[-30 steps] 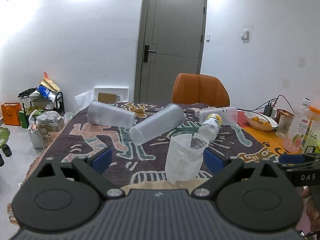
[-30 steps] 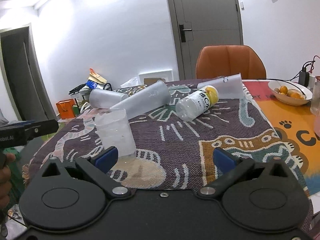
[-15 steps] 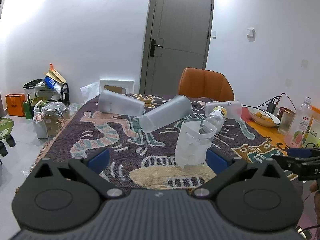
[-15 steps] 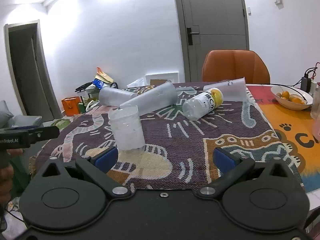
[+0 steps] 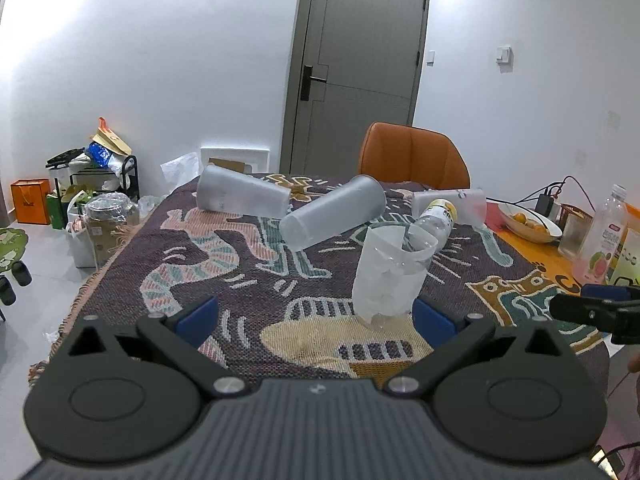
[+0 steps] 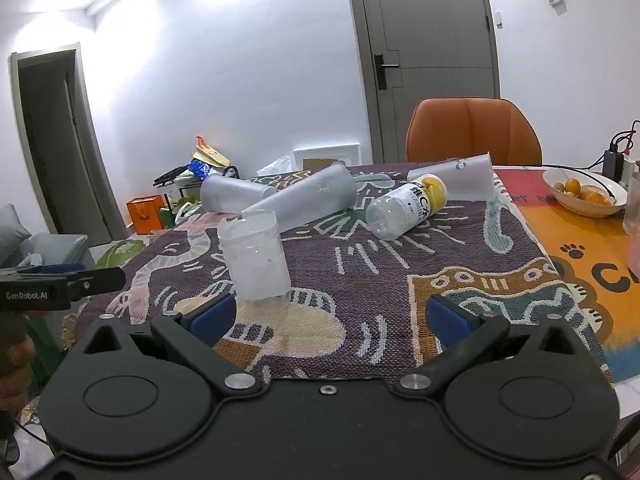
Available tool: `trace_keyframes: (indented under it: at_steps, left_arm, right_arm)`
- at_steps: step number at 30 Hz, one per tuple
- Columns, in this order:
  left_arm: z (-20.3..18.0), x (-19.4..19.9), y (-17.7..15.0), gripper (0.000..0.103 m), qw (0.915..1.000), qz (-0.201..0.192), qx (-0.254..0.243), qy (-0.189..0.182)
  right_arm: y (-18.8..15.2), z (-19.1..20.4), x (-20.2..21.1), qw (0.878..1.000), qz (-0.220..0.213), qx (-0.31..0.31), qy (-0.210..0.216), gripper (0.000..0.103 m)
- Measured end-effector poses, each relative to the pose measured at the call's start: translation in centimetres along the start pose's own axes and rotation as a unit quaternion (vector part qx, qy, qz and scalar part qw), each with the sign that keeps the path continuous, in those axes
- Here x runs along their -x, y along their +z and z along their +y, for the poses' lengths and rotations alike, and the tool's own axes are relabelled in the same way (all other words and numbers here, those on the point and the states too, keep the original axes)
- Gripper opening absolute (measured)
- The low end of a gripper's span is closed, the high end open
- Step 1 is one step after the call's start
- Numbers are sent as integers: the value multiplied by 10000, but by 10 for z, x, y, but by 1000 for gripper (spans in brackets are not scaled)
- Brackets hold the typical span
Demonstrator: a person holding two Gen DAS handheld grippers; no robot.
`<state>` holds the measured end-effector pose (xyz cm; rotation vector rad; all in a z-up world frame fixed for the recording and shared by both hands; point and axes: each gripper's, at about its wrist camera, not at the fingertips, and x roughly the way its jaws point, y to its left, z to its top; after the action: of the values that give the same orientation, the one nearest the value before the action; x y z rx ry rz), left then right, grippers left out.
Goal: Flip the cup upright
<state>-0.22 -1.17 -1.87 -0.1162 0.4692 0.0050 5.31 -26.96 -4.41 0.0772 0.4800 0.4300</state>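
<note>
upright cup on the patterned cloth, both my grippers released.
my left gripper [image 5: 316, 316] and right gripper [image 6: 332, 316] gape, holding nothing; one clear cup [image 5: 390, 274] stands just ahead, nearer my left's right finger; beyond lie three frosted tumblers [image 5: 332, 212] and one bottle [image 6: 406, 206].

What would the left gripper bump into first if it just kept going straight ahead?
Probably the upright cut-off clear plastic cup, standing on the patterned woven cloth just inside the left gripper's right finger; both jaws are open. Depth is hard to judge, so it may slip past toward the tipped frosted tumbler.
</note>
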Motion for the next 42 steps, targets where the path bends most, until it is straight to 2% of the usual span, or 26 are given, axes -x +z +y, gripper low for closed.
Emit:
trace_keyframes:
  at_steps: [42]
  left_arm:
    - [-5,2,-1,102,9999,39,-103,-41]
  right_arm:
    - [-3,2,-3,10000,53,2,30,103]
